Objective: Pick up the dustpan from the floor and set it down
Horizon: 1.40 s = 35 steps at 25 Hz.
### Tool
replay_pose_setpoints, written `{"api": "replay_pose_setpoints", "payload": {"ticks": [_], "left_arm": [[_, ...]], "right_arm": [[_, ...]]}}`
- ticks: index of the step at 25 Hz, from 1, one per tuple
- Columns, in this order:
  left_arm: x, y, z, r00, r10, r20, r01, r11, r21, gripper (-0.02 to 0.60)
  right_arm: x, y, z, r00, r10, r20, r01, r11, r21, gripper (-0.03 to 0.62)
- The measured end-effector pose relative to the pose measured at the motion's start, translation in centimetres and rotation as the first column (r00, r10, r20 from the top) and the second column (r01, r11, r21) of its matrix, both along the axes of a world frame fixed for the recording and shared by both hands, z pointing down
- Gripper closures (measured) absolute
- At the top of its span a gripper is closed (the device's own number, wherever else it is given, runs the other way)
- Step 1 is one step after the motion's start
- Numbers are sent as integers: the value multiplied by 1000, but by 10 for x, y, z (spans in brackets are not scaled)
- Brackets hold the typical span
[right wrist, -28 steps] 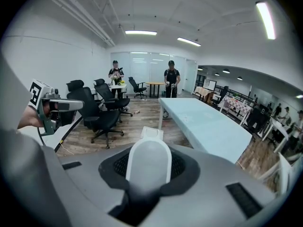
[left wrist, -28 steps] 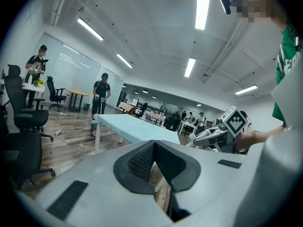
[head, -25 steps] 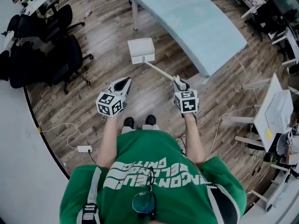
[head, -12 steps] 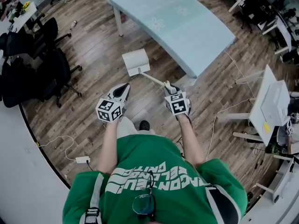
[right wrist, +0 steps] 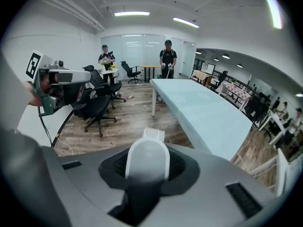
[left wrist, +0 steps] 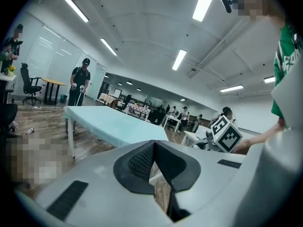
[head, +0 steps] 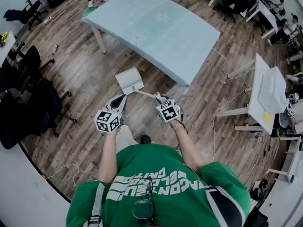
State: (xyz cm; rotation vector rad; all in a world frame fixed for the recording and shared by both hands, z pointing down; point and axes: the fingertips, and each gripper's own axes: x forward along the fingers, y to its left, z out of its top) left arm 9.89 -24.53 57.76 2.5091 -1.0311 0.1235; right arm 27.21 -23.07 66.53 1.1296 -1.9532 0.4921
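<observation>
A brown wood-plank floor (head: 90, 74) ran under the whole room. At 12 o'clock a long pale blue-green counter (head: 180, 46) stood on it on white legs, its top showing only faint printed flower shapes. At 9 o'clock a cluster of black wheeled office chairs (head: 45, 100) sat on the planks, with a small can-like object (head: 55, 47) lying at about 10 o'clock; what it was could not be told. A thin white cable (head: 60, 169) trailed over the boards at 7 o'clock, near the curved white wall edge. At 3 o'clock a white desk (head: 265, 93) rested on splayed white feet. Near the centre, one dark shoe (head: 146, 139) was planted on the floor.
</observation>
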Motion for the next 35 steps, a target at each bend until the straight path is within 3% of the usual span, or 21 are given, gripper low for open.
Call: {"api": "replay_pose_setpoints", "payload": {"ticks": [8, 15, 35], "left_arm": [[-24, -72, 4, 995, 97, -13, -98, 995, -24, 578], [-58, -118, 12, 990, 137, -37, -139, 989, -56, 578], [-179, -194, 55, 993, 108, -54, -115, 982, -147, 578]], "right_arm": [[-29, -49, 26, 998, 51, -36, -54, 996, -66, 485], [-62, -87, 47, 995, 80, -62, -87, 990, -115, 485], [-152, -174, 124, 989, 68, -132, -102, 957, -273, 485]]}}
